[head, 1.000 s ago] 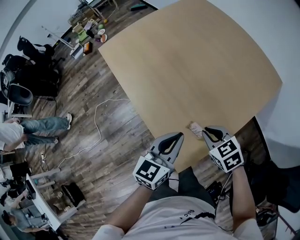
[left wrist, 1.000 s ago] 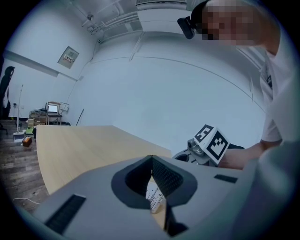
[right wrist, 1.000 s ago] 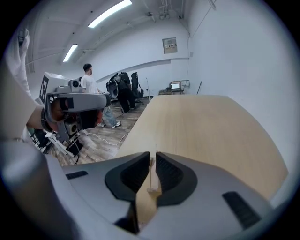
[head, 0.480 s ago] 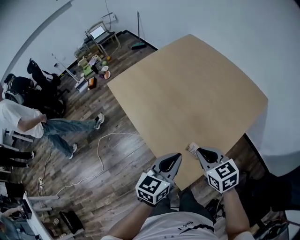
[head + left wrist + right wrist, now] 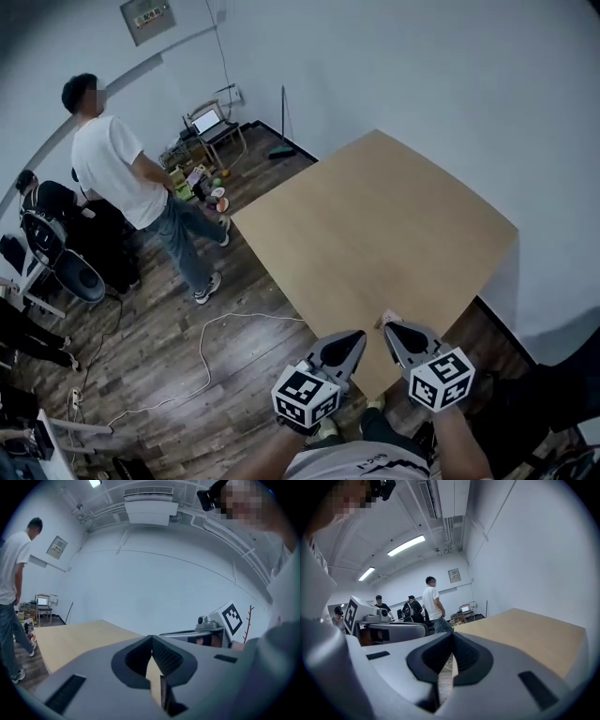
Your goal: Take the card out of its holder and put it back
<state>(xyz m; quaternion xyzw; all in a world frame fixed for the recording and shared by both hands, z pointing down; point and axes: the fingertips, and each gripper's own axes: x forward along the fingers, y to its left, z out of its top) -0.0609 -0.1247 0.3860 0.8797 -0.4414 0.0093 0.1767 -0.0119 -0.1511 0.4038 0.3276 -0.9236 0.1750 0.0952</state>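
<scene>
My left gripper [image 5: 356, 336] and right gripper [image 5: 388, 329], at six o'clock, have jaws pressed together, empty. The card holder [image 5: 385, 319] sits on the table's [image 5: 375, 216] near edge, just beside my right tips. A clumsy reach could knock it off.

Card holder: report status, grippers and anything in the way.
Left gripper shut, empty; right gripper shut, empty. Small item, likely the card holder, on near edge of table at right gripper's tip, ungripped. Bystander stands well off.
</scene>
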